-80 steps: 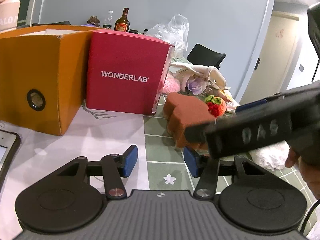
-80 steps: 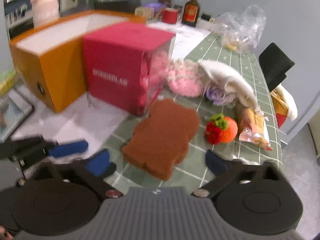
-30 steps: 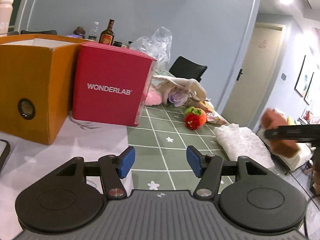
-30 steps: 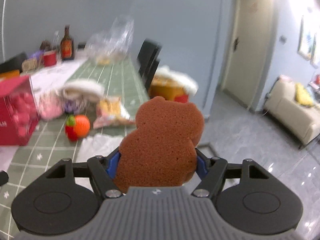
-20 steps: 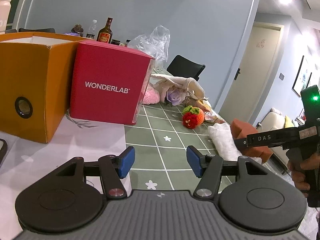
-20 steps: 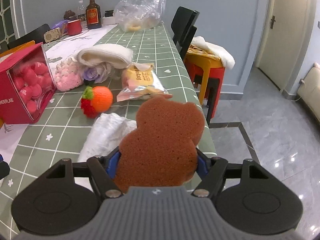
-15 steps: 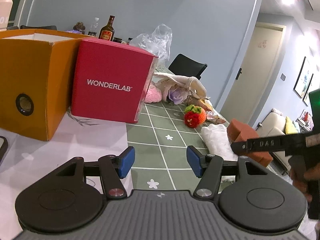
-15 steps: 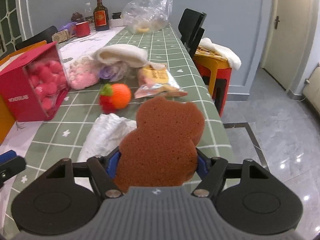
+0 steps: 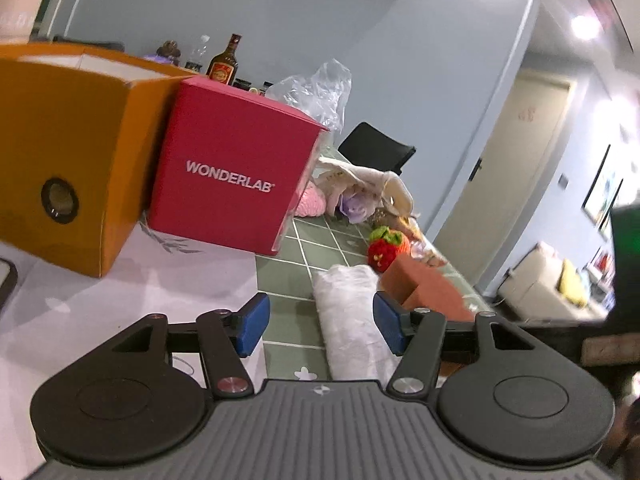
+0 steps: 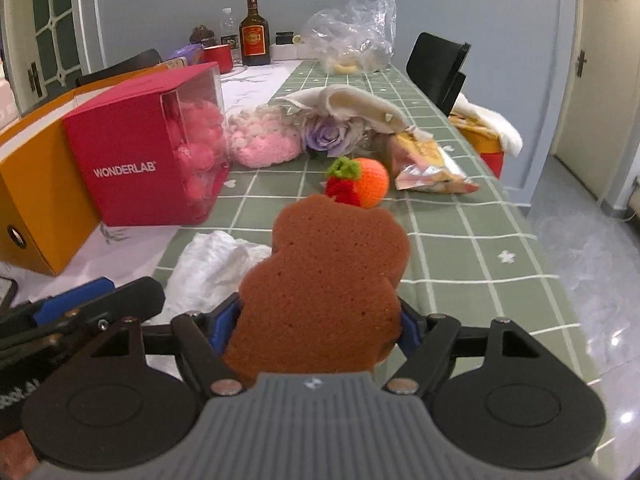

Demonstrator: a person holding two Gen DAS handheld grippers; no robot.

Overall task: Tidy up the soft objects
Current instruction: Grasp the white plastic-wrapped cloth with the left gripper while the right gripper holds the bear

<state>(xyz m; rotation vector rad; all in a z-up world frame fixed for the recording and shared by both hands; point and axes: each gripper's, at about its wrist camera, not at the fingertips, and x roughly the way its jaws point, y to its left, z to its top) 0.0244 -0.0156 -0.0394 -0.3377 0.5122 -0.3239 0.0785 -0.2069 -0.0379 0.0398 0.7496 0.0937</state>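
Holding the brown sponge above the table's near edge, the right gripper has just been loosening, pads at its sides. Released here, it could tumble floorward. The left gripper gapes empty.

Table has a green grid cloth. On it: orange box, red WONDERLAB box, white cloth, knitted strawberry, snack packet.
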